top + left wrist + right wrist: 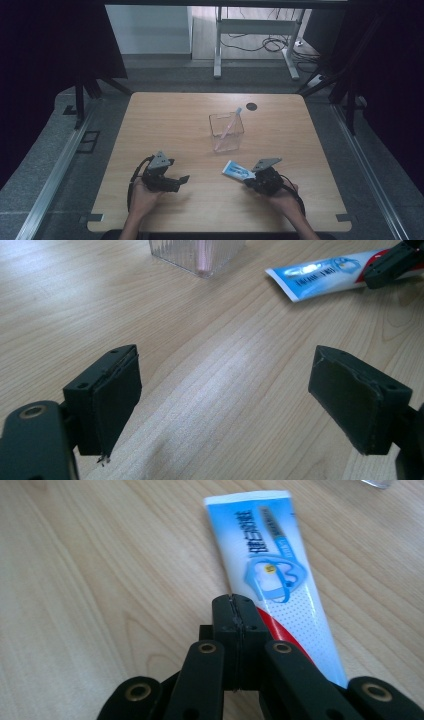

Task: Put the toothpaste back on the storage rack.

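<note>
The right hand-held gripper (250, 180) sits in the lower right of the high view, its jaws pressed flat together with nothing between them; in the right gripper view the closed tips (235, 611) lie over the red cap end of the tube (272, 575), whether touching it I cannot tell. The tube (237, 171) lies flat on the worktop (175, 120), just left of that gripper, its crimped end pointing toward the upper left. In the left gripper view the tube (322, 276) lies at the upper right. The left hand-held gripper (181, 180) is in the lower left of the high view, jaws wide apart over bare wood, well apart from the tube. A clear box (227, 131) stands near the centre, above the tube, with a toothbrush (230, 125) leaning inside it.
</note>
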The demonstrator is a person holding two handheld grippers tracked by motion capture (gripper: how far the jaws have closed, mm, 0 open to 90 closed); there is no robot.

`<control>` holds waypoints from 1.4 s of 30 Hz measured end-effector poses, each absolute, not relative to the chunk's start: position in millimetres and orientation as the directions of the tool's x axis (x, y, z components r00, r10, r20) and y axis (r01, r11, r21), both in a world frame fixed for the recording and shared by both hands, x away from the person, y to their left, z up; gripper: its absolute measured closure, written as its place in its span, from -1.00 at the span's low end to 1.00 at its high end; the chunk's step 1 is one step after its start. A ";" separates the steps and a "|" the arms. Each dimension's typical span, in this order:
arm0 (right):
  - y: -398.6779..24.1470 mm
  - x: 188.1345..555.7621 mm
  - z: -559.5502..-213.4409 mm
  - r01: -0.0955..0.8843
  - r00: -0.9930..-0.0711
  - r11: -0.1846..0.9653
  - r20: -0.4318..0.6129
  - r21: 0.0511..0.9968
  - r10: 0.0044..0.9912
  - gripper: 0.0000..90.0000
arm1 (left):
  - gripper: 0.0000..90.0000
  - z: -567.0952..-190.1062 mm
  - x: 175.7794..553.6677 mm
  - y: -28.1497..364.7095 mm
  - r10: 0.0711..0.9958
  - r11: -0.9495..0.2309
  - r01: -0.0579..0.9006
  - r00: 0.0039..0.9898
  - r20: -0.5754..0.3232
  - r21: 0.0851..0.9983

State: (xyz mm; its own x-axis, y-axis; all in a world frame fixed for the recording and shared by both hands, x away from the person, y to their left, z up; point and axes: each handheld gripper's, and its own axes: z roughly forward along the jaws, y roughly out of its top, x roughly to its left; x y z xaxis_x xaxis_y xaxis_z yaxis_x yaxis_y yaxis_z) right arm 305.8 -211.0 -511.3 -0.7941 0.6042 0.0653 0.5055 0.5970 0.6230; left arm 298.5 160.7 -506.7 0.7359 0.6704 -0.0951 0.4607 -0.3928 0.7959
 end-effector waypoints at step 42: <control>-218.7 340.7 -482.2 0.563 -0.794 0.729 0.010 0.389 0.608 0.13 | -0.69 -510.8 300.0 158.5 0.667 -0.405 0.474 0.738 -0.102 0.782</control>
State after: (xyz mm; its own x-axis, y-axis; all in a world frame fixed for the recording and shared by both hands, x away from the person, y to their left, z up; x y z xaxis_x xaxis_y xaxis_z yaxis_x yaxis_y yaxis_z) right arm 340.7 -218.7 -482.2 -0.7942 0.6075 0.0104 0.5628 0.7292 0.3893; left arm 300.0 158.5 -510.8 0.7378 0.6673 -0.1016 0.4741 -0.4052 0.7817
